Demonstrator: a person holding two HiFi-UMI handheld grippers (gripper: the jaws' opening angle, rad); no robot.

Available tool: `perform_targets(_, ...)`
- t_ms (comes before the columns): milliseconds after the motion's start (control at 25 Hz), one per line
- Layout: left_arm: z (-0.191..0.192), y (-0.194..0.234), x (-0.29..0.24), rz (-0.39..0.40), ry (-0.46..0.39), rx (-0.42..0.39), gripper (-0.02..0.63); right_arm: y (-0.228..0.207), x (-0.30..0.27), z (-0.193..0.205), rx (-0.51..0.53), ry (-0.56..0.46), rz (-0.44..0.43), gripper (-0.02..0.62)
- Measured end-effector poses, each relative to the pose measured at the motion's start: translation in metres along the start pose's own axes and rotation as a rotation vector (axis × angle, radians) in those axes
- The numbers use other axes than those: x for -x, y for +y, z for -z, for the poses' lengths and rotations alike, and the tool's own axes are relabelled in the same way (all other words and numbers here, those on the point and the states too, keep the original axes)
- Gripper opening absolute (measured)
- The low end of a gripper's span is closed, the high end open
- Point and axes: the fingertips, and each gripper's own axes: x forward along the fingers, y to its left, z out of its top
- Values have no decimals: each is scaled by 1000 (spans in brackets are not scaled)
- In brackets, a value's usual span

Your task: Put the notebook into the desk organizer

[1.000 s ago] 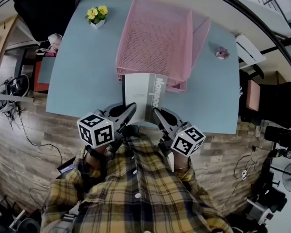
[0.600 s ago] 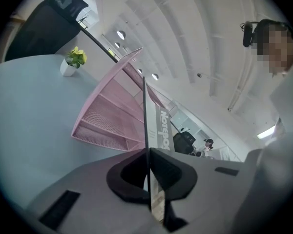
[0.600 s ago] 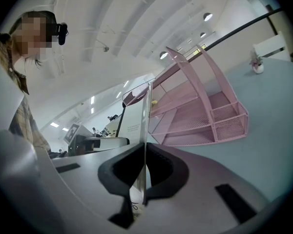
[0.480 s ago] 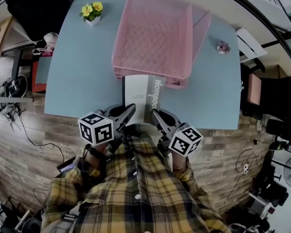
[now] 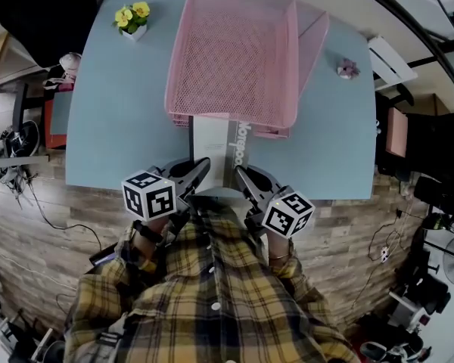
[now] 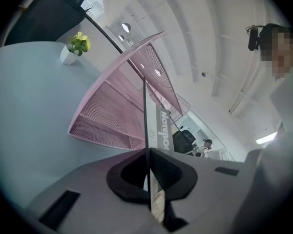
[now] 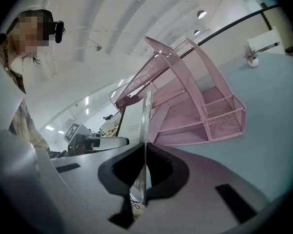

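A white and grey notebook (image 5: pixel 221 151) lies flat with its far end under the top tier of the pink mesh desk organizer (image 5: pixel 234 51). My left gripper (image 5: pixel 202 171) is shut on the notebook's near left corner, and my right gripper (image 5: pixel 239 174) is shut on its near right corner. In the left gripper view the notebook (image 6: pixel 158 126) runs edge-on from the jaws toward the organizer (image 6: pixel 115 111). From the right gripper view the thin notebook (image 7: pixel 139 118) stands between the pads, with the organizer (image 7: pixel 195 106) just beyond it.
A small white pot of yellow flowers (image 5: pixel 131 20) stands at the back left of the light blue table (image 5: pixel 113 119). A little pink ornament (image 5: pixel 346 69) sits at the right. The table's near edge is just under the grippers.
Both grippers have pushed the notebook away from me, deeper under the organizer's top tier, so less of its cover shows. Both grips are unchanged.
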Motion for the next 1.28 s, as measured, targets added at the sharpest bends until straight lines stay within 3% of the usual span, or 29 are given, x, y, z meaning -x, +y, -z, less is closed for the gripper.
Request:
perform_targets(800, -46, 13, -23, 72, -40, 70, 6, -19, -23, -46, 29, -42, -30, 14)
perform_targets(1280, -60, 7, -32, 198, -29, 248, 6, -23, -21, -66, 79, -89, -7, 61)
